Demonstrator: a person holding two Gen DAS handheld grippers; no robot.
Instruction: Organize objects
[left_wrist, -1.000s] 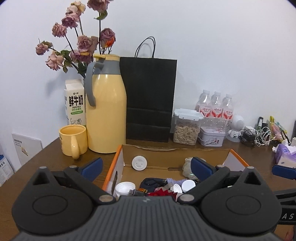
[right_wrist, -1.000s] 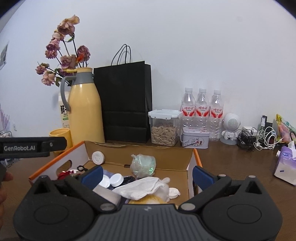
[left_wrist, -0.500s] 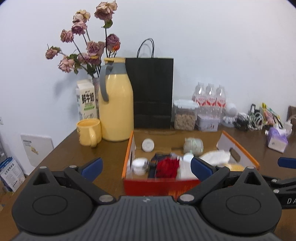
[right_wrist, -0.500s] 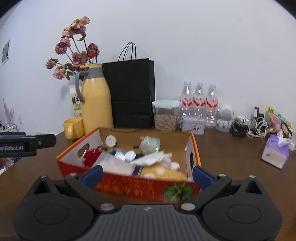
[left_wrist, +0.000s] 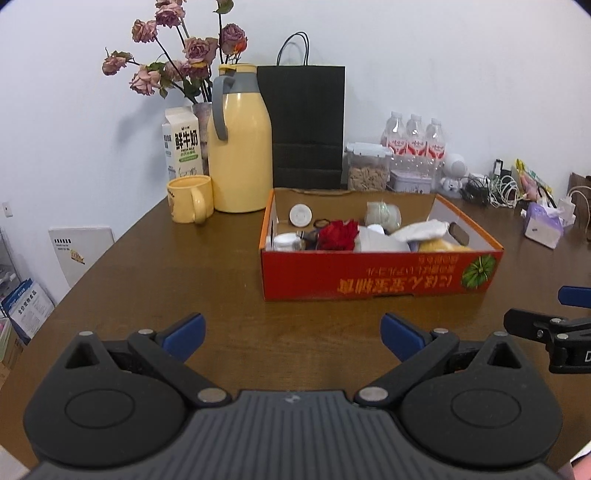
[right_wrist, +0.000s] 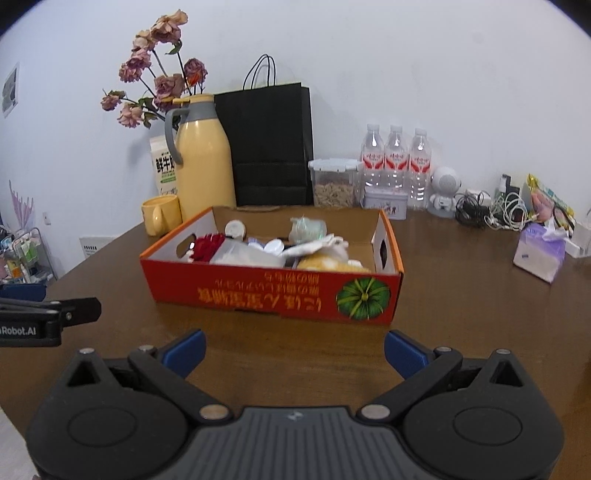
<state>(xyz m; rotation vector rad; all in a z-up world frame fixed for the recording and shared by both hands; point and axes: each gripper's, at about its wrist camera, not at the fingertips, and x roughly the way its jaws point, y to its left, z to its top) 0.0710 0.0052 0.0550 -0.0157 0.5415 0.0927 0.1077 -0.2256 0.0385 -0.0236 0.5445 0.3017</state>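
Both my left tool (left_wrist: 291, 328) and right tool (right_wrist: 293, 349) hang wide open and empty over the brown bench (left_wrist: 184, 280), short of the red cardboard box (left_wrist: 380, 278) (crammed with caps, cloth and a red flower) standing mid-bench ahead.

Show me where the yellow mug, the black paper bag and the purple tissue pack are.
yellow mug (left_wrist: 189, 199): left wrist view, on its side wall above the handle.
black paper bag (right_wrist: 271, 144): right wrist view, middle of its front face.
purple tissue pack (right_wrist: 540, 253): right wrist view, on its front face.
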